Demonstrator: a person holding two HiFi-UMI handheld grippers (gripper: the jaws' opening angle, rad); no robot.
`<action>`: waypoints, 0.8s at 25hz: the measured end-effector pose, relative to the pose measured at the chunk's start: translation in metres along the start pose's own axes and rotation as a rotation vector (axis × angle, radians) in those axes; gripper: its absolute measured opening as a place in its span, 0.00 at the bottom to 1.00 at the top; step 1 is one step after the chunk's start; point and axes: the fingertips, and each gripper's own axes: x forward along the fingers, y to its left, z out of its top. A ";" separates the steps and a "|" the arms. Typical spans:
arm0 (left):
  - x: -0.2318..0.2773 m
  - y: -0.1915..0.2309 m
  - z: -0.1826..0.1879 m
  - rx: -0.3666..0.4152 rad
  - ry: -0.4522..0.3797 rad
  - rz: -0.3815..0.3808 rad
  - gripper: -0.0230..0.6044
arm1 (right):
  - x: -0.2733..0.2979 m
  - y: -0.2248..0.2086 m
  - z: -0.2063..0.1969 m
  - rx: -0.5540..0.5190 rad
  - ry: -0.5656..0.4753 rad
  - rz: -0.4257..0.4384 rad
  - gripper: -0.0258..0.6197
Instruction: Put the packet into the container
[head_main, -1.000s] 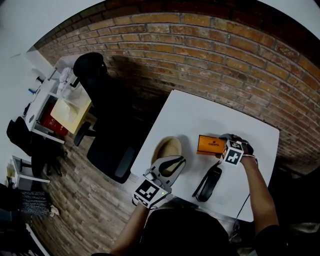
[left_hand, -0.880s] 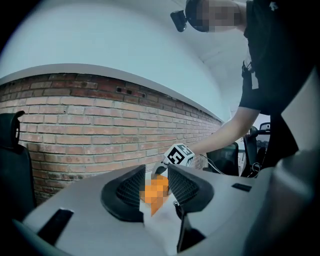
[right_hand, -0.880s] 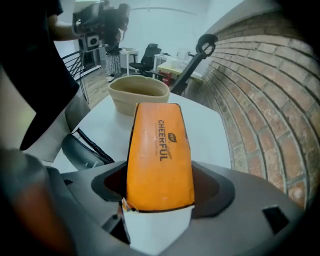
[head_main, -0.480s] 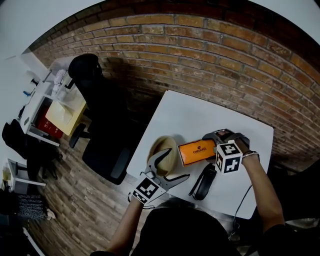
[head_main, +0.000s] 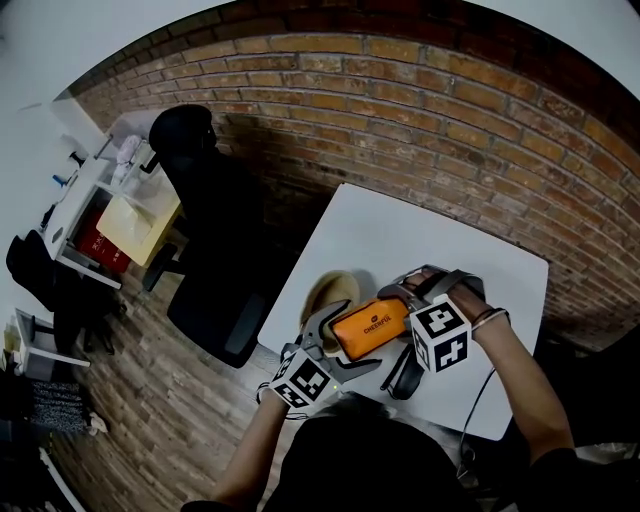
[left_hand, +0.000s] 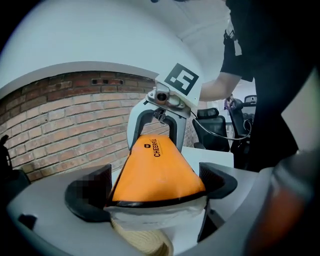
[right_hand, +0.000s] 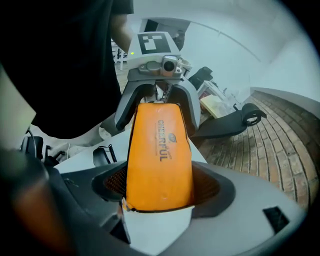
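- The left gripper (left_hand: 155, 190) is held nearest the body, at the table's near edge. Its jaws are spread wide and are opening. One end of the packet (head_main: 368, 327) is seen between them, and a gap is left at the right-hand pad, so nothing is pinched.
- The right gripper (right_hand: 161, 185) is held just to the right, with its marker cube turned upward. Its jaws are pressed onto the other end of the orange packet, which fills the space between the pads.
- The packet is thus carried lengthwise between the two grippers, raised off the table (head_main: 400, 230) and tilted. It is not inside the container.
- A black device (head_main: 400, 372) with a coiled cord is laid on the table beside and below the right gripper.
- The container (head_main: 328, 292), a round woven basket, is set at the table's left edge just beyond the left gripper. The packet's left end is seen over its near rim; whether the two touch cannot be told.
- A black office chair (head_main: 200, 190) is placed off the table's left side, on a brick-patterned floor.
- A brick wall (head_main: 450, 110) is seen farthest away, behind the table.
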 end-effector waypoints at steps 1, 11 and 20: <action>-0.001 -0.001 -0.001 0.003 0.004 0.004 0.89 | 0.001 0.000 0.004 0.002 -0.002 0.004 0.60; -0.022 -0.011 -0.019 -0.024 0.133 -0.008 0.65 | 0.010 0.013 0.031 0.043 -0.037 0.085 0.60; -0.054 0.003 -0.043 0.056 0.232 0.046 0.62 | 0.006 0.003 0.024 0.101 0.032 0.060 0.69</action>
